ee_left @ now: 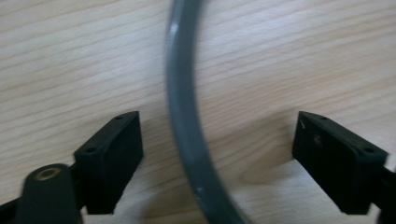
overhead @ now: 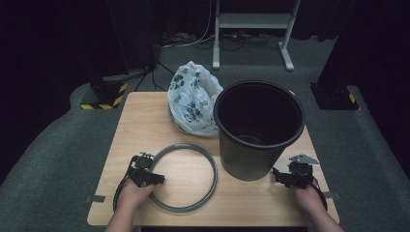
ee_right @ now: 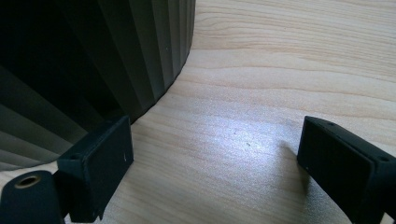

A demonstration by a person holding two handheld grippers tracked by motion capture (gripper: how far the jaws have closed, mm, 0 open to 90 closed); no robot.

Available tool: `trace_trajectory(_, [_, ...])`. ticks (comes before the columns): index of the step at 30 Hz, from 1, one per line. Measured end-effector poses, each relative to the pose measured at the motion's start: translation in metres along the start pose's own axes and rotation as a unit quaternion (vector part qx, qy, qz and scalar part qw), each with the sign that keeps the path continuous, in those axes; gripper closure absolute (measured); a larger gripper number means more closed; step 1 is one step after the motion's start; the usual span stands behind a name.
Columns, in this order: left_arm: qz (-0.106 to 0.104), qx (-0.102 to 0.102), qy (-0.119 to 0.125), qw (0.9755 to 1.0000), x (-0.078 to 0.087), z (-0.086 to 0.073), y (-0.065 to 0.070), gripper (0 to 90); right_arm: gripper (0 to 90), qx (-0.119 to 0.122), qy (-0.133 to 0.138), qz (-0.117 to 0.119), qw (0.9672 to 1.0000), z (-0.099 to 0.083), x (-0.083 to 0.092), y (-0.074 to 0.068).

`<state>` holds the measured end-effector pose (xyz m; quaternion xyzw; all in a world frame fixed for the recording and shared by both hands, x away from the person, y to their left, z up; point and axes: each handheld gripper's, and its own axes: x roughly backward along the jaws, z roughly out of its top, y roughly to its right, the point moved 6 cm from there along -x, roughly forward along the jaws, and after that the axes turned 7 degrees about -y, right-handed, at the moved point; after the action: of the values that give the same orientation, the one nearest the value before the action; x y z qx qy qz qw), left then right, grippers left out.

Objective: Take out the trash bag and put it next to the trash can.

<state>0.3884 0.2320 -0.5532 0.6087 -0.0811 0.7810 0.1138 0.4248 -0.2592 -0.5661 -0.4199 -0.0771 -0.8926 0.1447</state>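
Observation:
A grey plastic ring (overhead: 184, 177) lies flat on the wooden table, left of a black ribbed bin (overhead: 258, 126). My left gripper (overhead: 155, 179) stands open at the ring's left side. In the left gripper view the ring's band (ee_left: 184, 116) runs between the two jaws, clear of both pads. My right gripper (overhead: 279, 177) is open just right of the bin's base. In the right gripper view the bin's ribbed wall (ee_right: 93, 60) stands close by the left jaw, with bare wood between the jaws.
A white plastic bag with a dark pattern (overhead: 193, 99) sits at the table's far side, against the bin. The table's front edge (overhead: 212, 223) runs just behind both hands. A metal stand (overhead: 254, 21) is on the floor beyond.

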Motion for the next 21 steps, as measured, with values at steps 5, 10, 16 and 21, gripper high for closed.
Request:
trace_trajectory(5, [0.001, 0.001, -0.063, 0.998, 0.0, 0.005, 0.003, 15.8, 10.3, 0.003, 0.0, 0.001, 1.0, 0.0, 0.0, 0.0])
trace_trajectory(10, [0.003, 0.009, -0.108, 0.9941, -0.001, 0.012, 0.0, 15.8, 10.4, 0.003, 0.0, 0.003, 1.0, 0.0, 0.0, 0.0])
trace_trajectory(16, [-0.004, 0.035, -0.155, 0.9872, -0.002, 0.021, -0.004, 18.1, 10.4, 0.006, 0.0, 0.006, 1.0, 0.001, 0.0, 0.0])
trace_trajectory(21, [0.0, 0.038, -0.185, 0.982, 0.0, 0.024, -0.007, 27.5, 10.4, 0.009, -0.001, 0.011, 0.9999, 0.001, 0.0, 0.0])
